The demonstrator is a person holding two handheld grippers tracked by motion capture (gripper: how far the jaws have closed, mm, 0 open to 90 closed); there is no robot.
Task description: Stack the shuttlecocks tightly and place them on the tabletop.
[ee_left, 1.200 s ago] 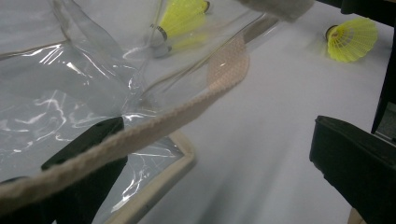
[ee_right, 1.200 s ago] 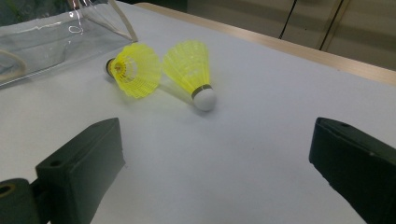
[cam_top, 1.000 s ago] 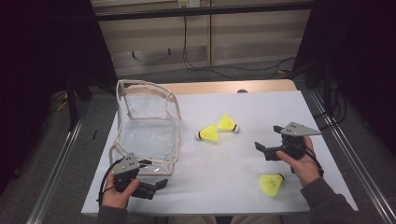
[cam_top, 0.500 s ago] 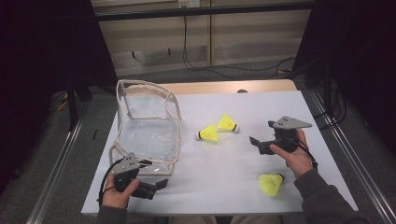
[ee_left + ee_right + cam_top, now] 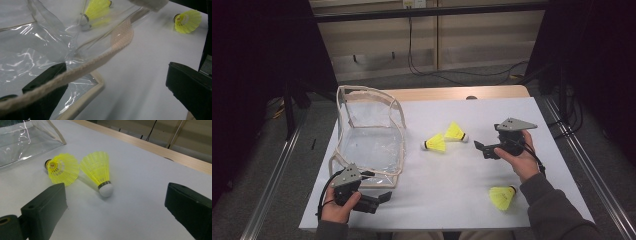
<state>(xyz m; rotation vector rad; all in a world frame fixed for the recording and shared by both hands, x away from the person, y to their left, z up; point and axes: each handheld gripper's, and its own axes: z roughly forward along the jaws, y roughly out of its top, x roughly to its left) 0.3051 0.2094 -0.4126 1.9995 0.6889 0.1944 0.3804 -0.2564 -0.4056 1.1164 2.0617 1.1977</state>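
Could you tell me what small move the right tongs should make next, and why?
Probably ease the right tongs forward and close on the nearer shuttlecock. Their jaws stand open, aimed at it, with bare table between; the clear bag lies open beside the left tongs.

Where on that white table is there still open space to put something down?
The widest bare patch lies at the near middle of the table, between the left gripper and the lone shuttlecock. The far right corner beyond the right gripper is also free. It is crowded around the clear bag and the shuttlecock pair.
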